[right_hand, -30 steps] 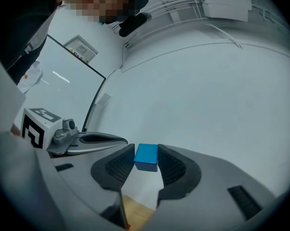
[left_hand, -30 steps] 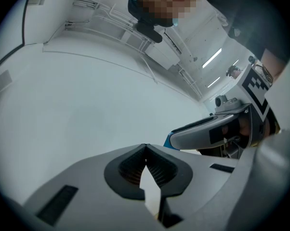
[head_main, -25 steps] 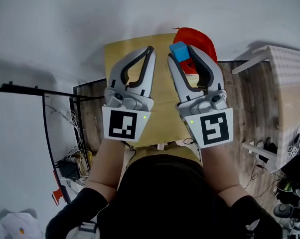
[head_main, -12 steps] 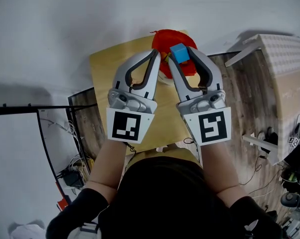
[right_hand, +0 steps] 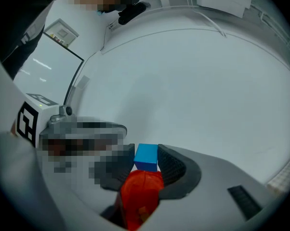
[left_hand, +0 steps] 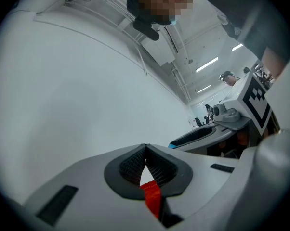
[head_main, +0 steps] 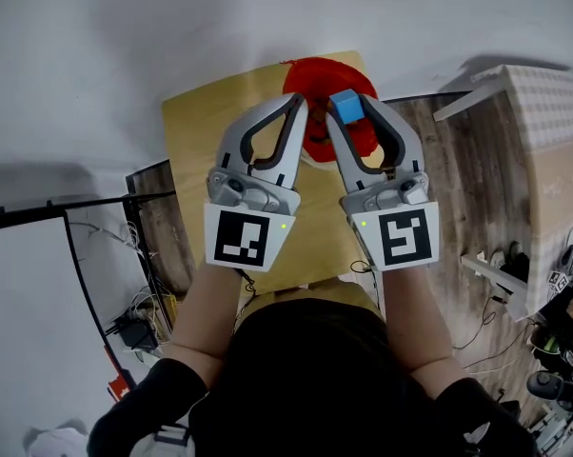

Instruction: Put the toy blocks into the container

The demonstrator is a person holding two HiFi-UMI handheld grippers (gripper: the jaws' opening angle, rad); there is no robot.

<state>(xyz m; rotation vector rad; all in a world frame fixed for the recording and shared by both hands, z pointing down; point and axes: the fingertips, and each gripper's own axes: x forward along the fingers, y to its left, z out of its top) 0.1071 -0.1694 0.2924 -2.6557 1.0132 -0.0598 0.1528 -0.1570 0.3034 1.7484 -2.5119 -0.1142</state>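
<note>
A red container (head_main: 317,76) stands at the far end of a small wooden table (head_main: 206,131). My right gripper (head_main: 348,108) is shut on a blue toy block (head_main: 345,106) and holds it over the container. In the right gripper view the blue block (right_hand: 146,157) sits pinched between the dark pads, with the red container (right_hand: 141,196) below it. My left gripper (head_main: 299,105) is beside it, over the container's left rim, jaws shut and empty. In the left gripper view a strip of the red container (left_hand: 152,198) shows through the gap under the tips of the left gripper (left_hand: 145,149).
A pale cabinet (head_main: 548,131) stands at the right on the wood floor. A black metal frame (head_main: 77,217) and cables (head_main: 139,312) lie to the left. The right gripper (left_hand: 241,109) shows at the edge of the left gripper view.
Both grippers have come forward and down, so the red container now lies under their tips instead of beyond the right one. The blue block stays held.
</note>
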